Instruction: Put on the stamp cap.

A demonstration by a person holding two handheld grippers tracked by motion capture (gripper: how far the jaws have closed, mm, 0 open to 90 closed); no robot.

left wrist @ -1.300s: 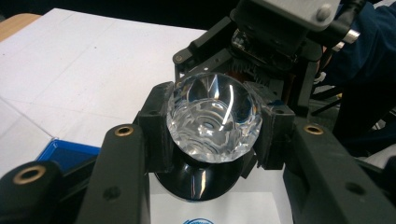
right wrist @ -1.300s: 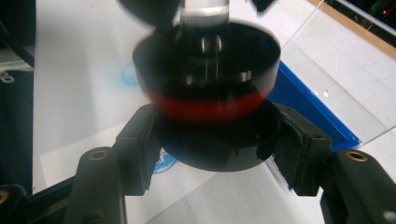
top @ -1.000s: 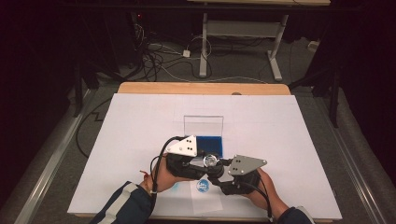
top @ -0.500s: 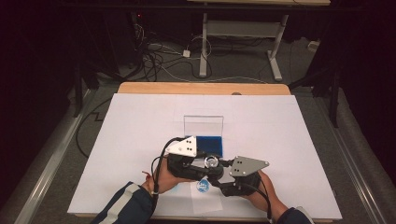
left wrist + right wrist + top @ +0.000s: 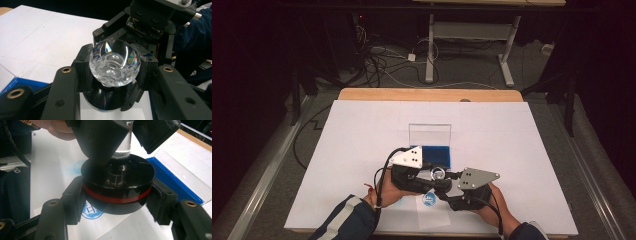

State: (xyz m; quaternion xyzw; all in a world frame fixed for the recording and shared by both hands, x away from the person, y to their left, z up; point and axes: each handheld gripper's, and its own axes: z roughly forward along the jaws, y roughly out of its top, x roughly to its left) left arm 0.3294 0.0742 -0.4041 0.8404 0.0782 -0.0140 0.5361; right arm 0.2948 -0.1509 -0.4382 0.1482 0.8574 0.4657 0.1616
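Just in front of the blue tray (image 5: 435, 156), our left tool (image 5: 113, 75) clamps the clear knob (image 5: 114, 62), our right tool (image 5: 117, 202) the black base (image 5: 117, 187); uneven pulling could slip either grip.

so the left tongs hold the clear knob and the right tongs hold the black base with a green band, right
Not quite: the band on the black base is red, not green, as the right gripper view shows. The rest stands: the left tongs grip the clear knob and the right tongs grip the base.
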